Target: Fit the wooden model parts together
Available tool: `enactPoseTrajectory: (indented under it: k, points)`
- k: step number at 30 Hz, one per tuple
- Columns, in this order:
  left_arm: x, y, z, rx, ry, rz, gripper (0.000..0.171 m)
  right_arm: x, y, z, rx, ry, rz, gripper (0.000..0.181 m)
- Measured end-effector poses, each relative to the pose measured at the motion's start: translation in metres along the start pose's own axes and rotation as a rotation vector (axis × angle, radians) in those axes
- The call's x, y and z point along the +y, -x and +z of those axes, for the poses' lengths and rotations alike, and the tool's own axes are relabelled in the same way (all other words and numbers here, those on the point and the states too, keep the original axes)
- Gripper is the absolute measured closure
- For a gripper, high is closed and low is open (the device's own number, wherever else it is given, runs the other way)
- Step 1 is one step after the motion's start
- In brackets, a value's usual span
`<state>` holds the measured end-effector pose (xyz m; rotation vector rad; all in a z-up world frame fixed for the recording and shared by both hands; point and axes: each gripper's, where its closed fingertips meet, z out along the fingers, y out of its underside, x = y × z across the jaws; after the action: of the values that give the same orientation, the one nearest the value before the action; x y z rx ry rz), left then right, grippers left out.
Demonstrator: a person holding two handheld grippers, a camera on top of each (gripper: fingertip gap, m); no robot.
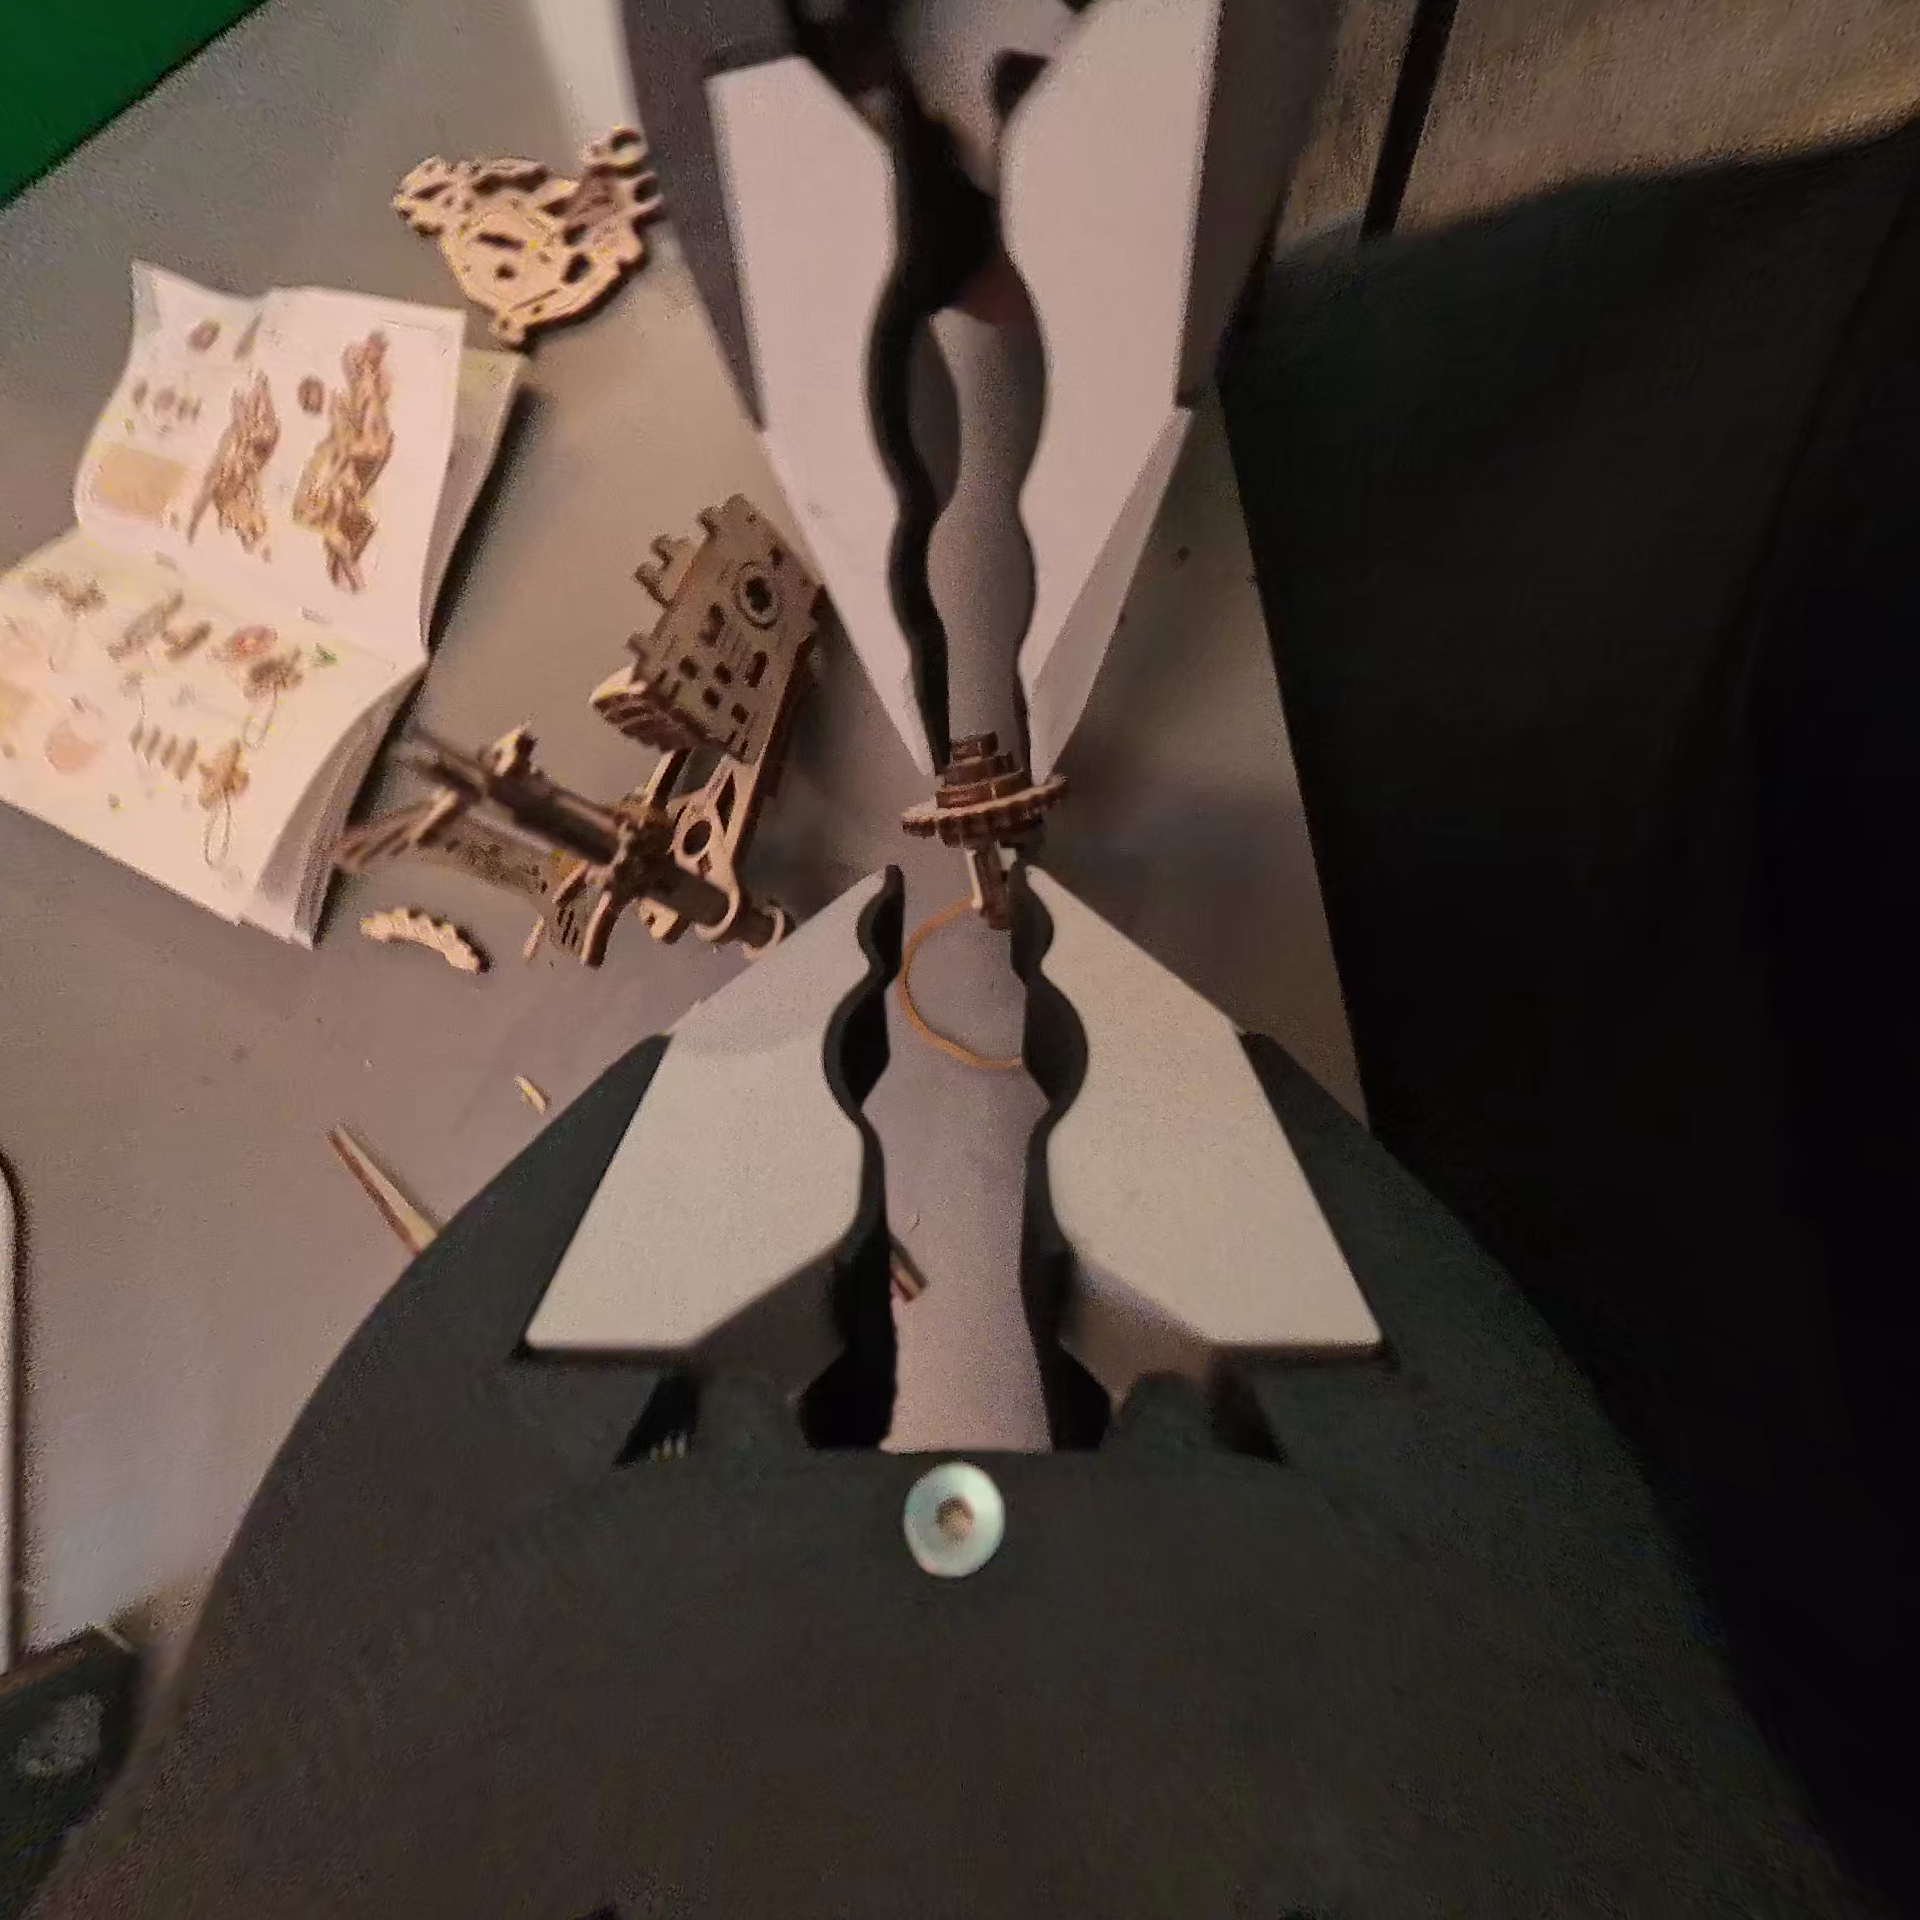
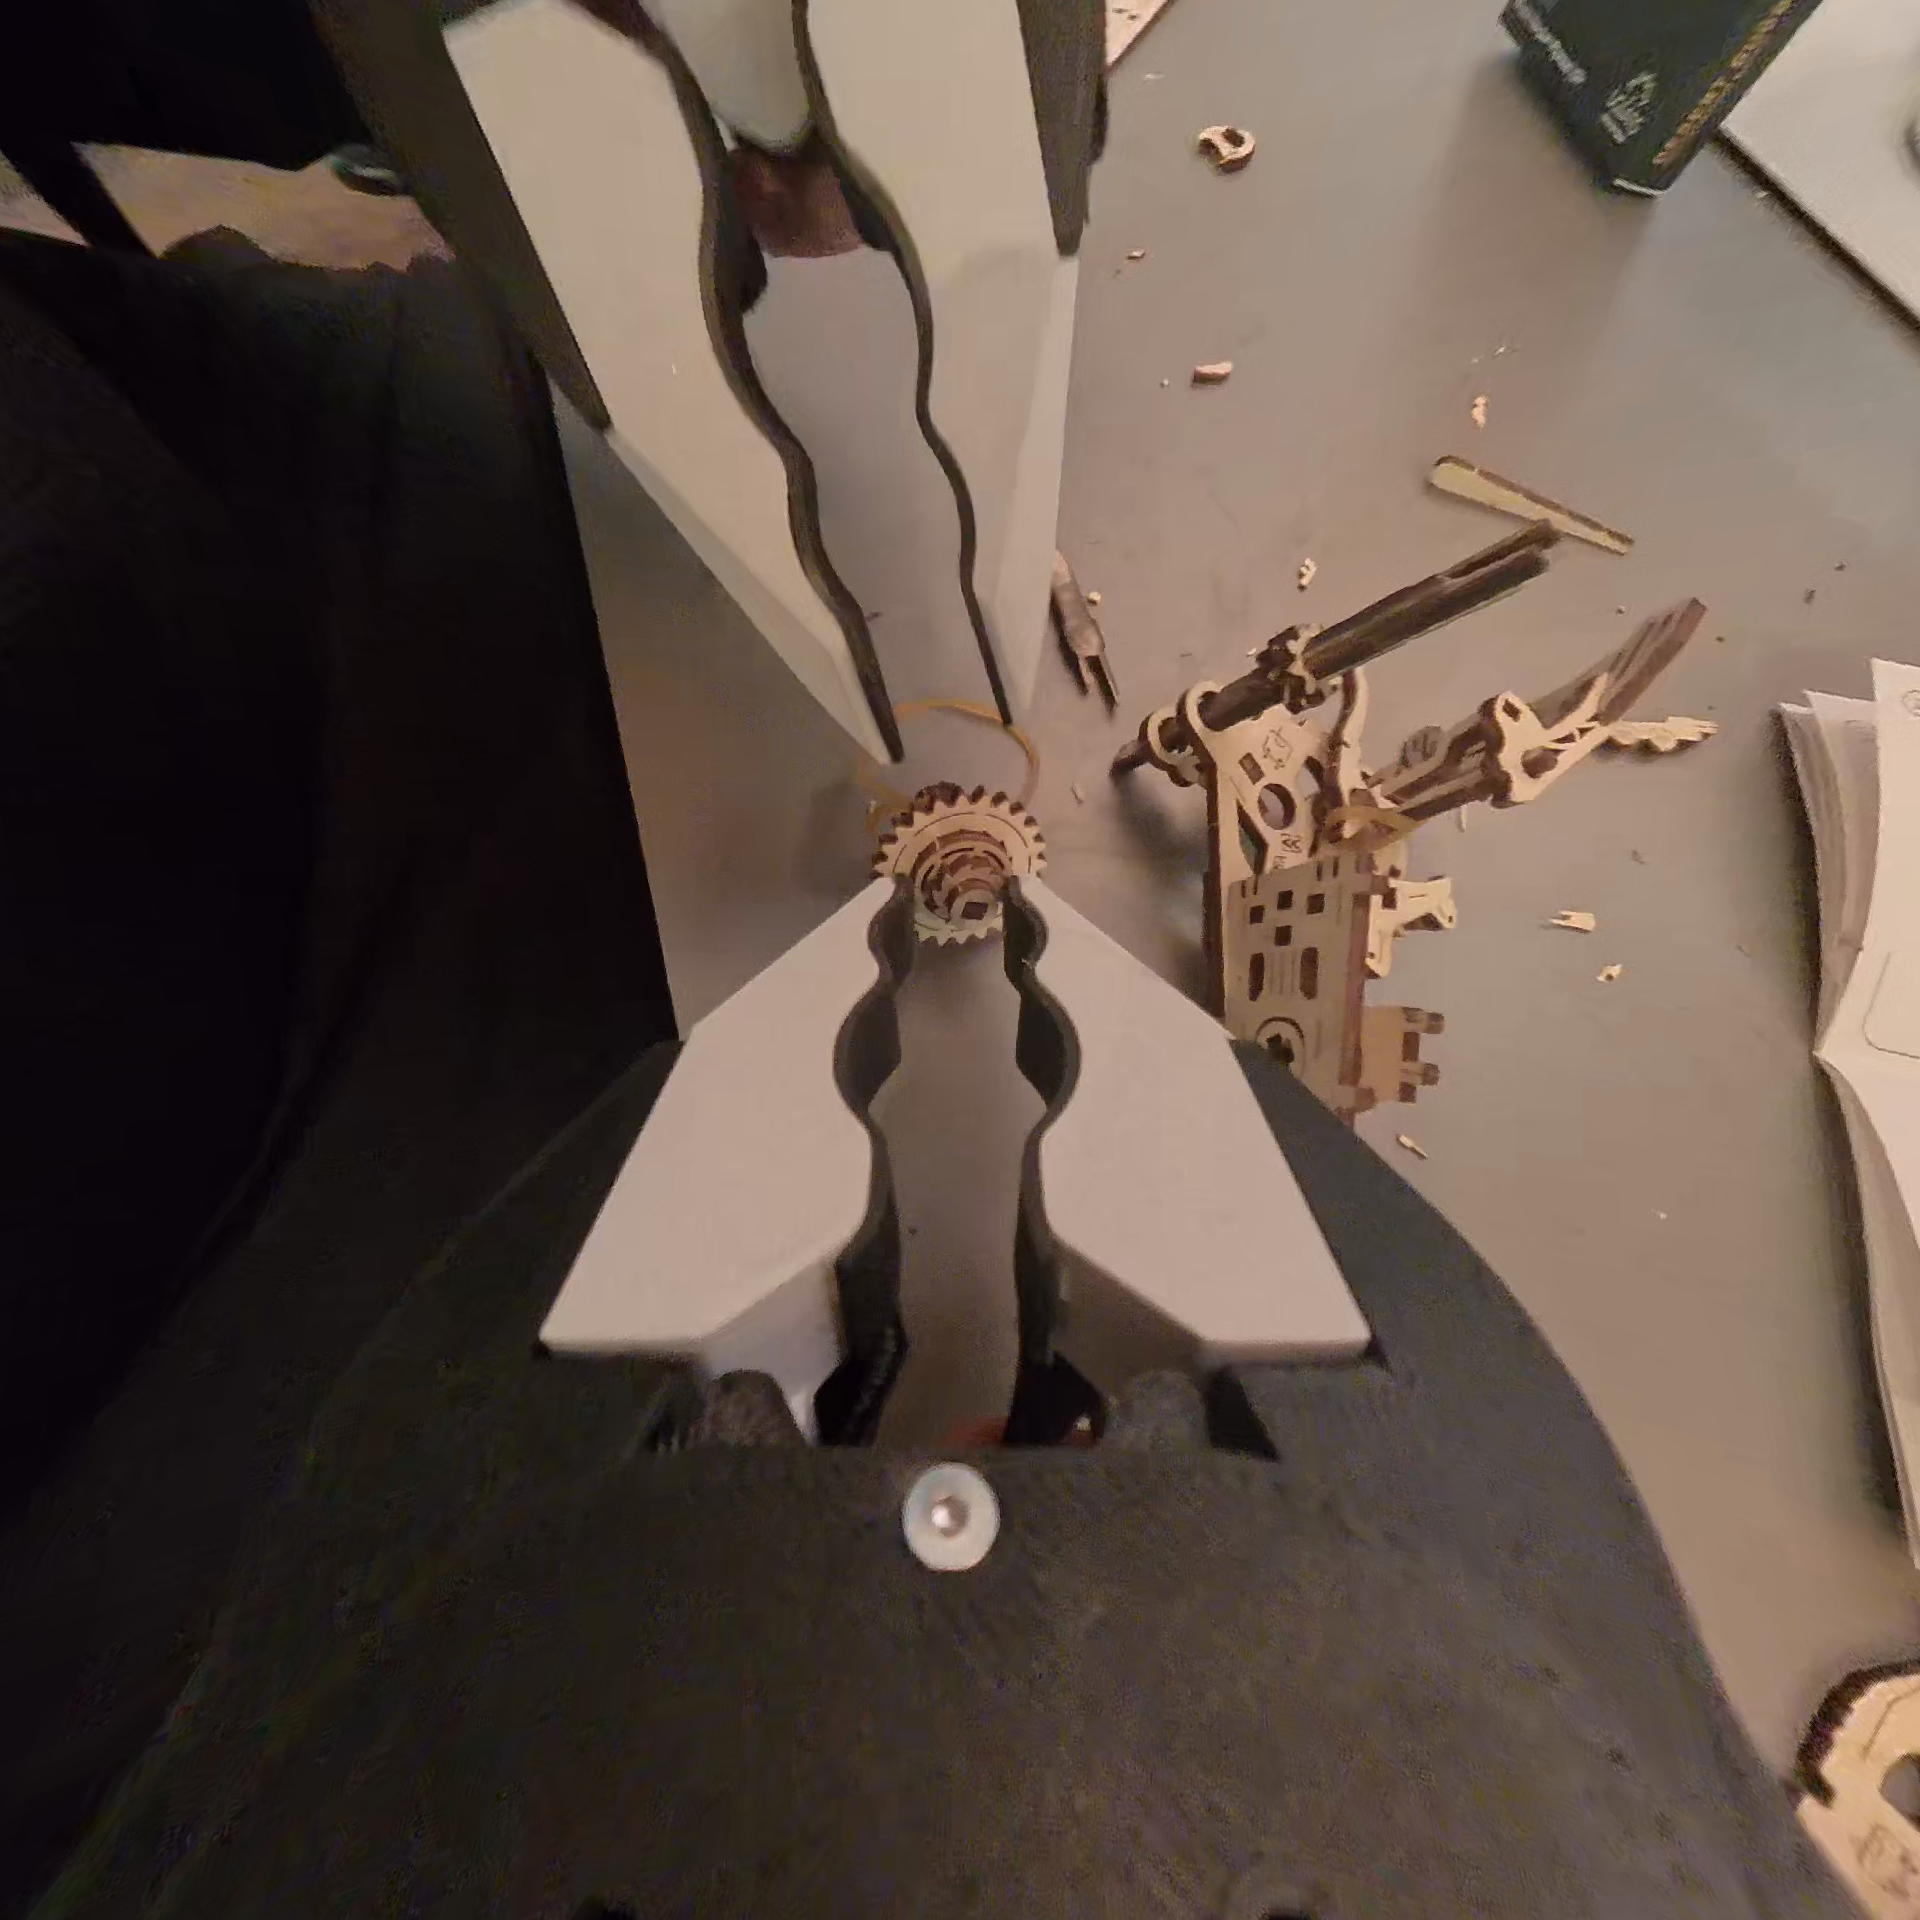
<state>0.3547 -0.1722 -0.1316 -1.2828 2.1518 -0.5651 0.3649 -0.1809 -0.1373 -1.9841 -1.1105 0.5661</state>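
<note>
A small wooden gear stack on a thin shaft (image 1: 982, 805) hangs in the air between my two grippers, which face each other tip to tip. My right gripper (image 2: 954, 896) is shut on the gear stack (image 2: 956, 852) at its hub; it shows from above in the left wrist view (image 1: 980, 750). My left gripper (image 1: 956, 885) has its jaws a little apart around the shaft's lower end, which lies against one fingertip (image 1: 1029, 904). The left gripper shows in the right wrist view (image 2: 951, 736). A half-built wooden model (image 1: 665, 790) lies on the grey table (image 1: 156, 1091).
An open instruction booklet (image 1: 229, 582) and a punched-out wooden sheet (image 1: 530, 239) lie beyond the model (image 2: 1320, 883). A rubber band (image 1: 935, 997) lies under the grippers. Wooden sticks (image 2: 1527, 504), chips and a dark box (image 2: 1652, 83) are scattered about. Dark cloth (image 1: 1610, 727) borders the table edge. Only a small space, under 4 cm, lies between the two pairs of fingers.
</note>
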Motion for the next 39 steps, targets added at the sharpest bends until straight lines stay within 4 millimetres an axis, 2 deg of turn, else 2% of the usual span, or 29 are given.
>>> enactPoseTrajectory:
  k: [2,5,8,14,17,20,22,27,30,35,39]
  points:
    - [-0.007,-0.008,0.003,0.050,0.000,0.073,0.153,0.000,0.005,0.000,-0.058,-0.002,-0.004,0.168]
    - [-0.012,-0.009,0.005,0.100,0.035,0.174,0.150,0.002,0.007,0.001,-0.094,0.011,-0.035,0.168]
    - [-0.006,-0.011,0.007,0.134,0.121,0.283,0.157,0.002,0.008,0.001,-0.130,0.021,-0.049,0.168]
    - [-0.007,-0.009,0.011,0.195,0.134,0.245,0.161,0.002,0.004,-0.002,-0.141,0.018,-0.055,0.168]
    - [-0.009,-0.009,0.010,0.215,0.091,0.137,0.169,-0.001,-0.004,-0.007,-0.102,-0.023,-0.028,0.171]
    - [-0.010,-0.007,0.011,0.221,0.034,-0.034,0.170,-0.004,-0.013,-0.017,-0.039,-0.067,-0.012,0.163]
    - [-0.011,-0.005,0.010,0.233,-0.016,-0.168,0.170,-0.008,-0.014,-0.025,-0.003,-0.107,-0.035,0.163]
    - [-0.027,-0.003,-0.001,0.409,-0.211,-0.561,0.170,-0.019,-0.006,-0.037,0.120,-0.144,-0.256,0.168]
    - [-0.039,0.002,-0.014,0.509,-0.326,-0.737,0.170,-0.027,-0.002,-0.043,0.227,-0.132,-0.435,0.160]
    - [-0.057,0.004,-0.032,0.681,-0.468,-0.906,0.171,-0.038,0.001,-0.046,0.292,-0.134,-0.560,0.137]
    - [-0.067,0.005,-0.042,0.793,-0.563,-0.973,0.171,-0.044,0.002,-0.048,0.268,-0.155,-0.575,0.132]
